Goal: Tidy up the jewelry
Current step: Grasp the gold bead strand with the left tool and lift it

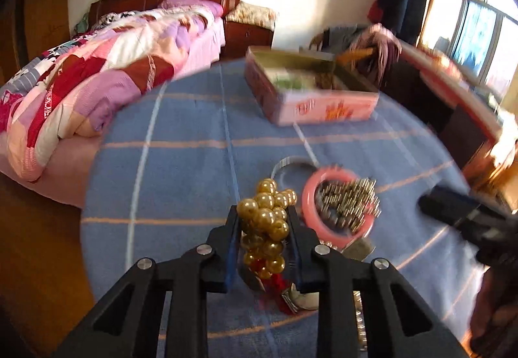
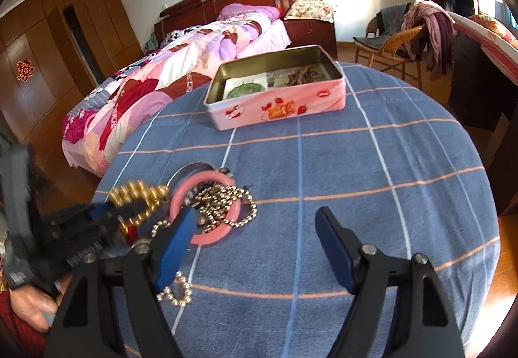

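Round counter [image 2: 404, 163] w/ blue plaid cloth, bed just beside its far-left edge. Open pink rectangular tin box [image 2: 278, 107] at far side of counter, some items already inside, well apart from jewelry pile at near side. Pink round plastic bangle [image 2: 238, 212] lying flat, silver ball-bead chain [image 2: 223, 196] heaped in and over it, clear round lid or dish [image 1: 293, 165] just behind. Left gripper [image 1: 264, 222] clenched on gold pearl-bead necklace [image 1: 267, 215], beads bunched betw. pads, tail w/ red bit hanging below. Right gripper [image 2: 259, 235] released, hovering just beside bangle, holding nothing. Prob. step: lift necklace clear of pile. Best done w/ slow straight rise, watching for snag on chain; right gripper could pin bangle if needed; then carry to tin, release low inside
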Available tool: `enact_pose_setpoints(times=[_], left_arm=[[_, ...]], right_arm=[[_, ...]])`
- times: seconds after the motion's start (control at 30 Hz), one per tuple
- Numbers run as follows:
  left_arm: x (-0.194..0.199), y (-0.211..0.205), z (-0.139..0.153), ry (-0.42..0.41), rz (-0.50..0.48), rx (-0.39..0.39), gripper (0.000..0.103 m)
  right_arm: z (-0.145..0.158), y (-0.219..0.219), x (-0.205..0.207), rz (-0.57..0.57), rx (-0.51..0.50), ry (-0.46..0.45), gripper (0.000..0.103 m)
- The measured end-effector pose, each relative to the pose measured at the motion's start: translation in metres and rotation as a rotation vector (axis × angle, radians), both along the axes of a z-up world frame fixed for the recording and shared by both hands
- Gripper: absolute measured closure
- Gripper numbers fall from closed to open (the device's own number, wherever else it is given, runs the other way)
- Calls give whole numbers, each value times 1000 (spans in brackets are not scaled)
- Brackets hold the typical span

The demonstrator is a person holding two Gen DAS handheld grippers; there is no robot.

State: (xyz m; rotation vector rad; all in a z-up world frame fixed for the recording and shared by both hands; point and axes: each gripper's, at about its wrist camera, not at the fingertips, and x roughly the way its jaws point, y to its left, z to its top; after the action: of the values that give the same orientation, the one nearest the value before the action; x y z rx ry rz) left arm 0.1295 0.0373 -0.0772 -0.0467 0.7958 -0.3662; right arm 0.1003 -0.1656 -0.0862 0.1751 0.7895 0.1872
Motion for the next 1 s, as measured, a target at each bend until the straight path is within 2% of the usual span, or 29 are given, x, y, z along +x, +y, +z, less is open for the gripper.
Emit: enact_pose_setpoints(times=[0.07,0.23,0.33,0.47,0.57,0.6,0.63,0.7,0.83,0.9,1.0], left_arm=[[-5,12,18,-40,14,-51,77],[-13,30,51,-123,56,-87,77],[-16,37,60,-145,71,-78,77],[-15,41,61,-139,62,-118,77],[-15,42,61,-132,52,-136,77],[-14,43,60,-122,46,-153,77],[-13,44,59,-116,47,-165,77],[-13,42,58,-110,43,-169,77],[-12,38,50,-89,35,-162,77],[-10,38,49,-77,40,-172,77],[-8,35,50,-70,43,-184,77]], right_arm=[[-1,3,0,27,16,11,34],[-8,18,0,112,78,43,36],[-17,32,4,157,98,81,36],[-32,48,11,179,100,138,36],[-36,57,15,199,119,155,40],[-36,60,17,207,113,157,44],[-36,60,18,213,114,160,56],[-36,60,18,216,112,163,67],[-25,50,11,203,99,123,65],[-16,45,4,247,133,90,63],[-1,53,-11,328,140,41,53]])
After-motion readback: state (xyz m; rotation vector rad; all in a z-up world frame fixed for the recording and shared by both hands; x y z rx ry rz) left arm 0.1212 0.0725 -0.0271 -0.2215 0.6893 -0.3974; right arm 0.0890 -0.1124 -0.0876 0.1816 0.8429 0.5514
